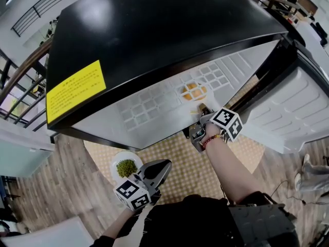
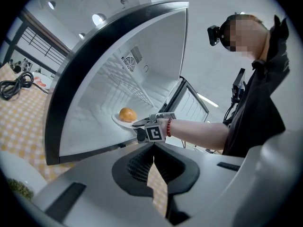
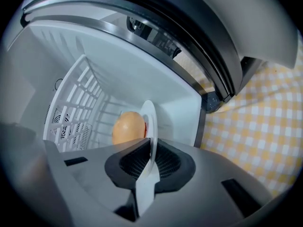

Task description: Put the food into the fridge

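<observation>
The left gripper (image 1: 164, 166) hangs low, jaws closed; right gripper (image 1: 202, 109), arm outstretched, clamps the plate (image 3: 149, 116).

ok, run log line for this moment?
right gripper: shut on plate | plate: holds round orange food, inside fridge | left gripper: shut, empty | green-food plate: on table

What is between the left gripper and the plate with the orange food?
In the left gripper view, the right gripper, clamped on that plate's rim, and bare checked tablecloth lie ahead of the shut left gripper.
</observation>
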A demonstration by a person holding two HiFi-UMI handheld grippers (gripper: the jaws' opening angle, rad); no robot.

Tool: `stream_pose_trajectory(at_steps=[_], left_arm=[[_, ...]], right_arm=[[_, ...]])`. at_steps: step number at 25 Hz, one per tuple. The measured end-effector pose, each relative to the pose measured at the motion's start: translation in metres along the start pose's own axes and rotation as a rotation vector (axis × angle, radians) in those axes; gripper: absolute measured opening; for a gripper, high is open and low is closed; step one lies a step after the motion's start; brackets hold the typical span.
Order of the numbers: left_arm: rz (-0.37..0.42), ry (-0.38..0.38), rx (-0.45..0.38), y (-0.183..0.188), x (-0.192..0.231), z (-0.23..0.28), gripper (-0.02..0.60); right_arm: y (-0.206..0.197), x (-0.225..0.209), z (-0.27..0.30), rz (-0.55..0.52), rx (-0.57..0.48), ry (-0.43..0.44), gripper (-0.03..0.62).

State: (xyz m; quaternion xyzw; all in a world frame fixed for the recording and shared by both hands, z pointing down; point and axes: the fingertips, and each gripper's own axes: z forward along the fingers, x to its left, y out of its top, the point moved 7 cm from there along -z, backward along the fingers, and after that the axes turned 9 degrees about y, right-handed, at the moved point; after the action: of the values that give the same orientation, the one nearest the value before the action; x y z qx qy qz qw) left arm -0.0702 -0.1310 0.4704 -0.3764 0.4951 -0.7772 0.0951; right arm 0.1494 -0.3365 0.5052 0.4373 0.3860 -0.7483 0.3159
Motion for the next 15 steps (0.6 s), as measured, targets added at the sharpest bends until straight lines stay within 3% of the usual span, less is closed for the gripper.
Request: stream_pose_trajectory(at_steps=[15], left_arm=[[0.011,0.018,-0.019,0.003,-0.002,-0.008,0.012]], right_arm=[[0.005,0.012,0.01,-0.14,-0.025,-0.076,0.032]])
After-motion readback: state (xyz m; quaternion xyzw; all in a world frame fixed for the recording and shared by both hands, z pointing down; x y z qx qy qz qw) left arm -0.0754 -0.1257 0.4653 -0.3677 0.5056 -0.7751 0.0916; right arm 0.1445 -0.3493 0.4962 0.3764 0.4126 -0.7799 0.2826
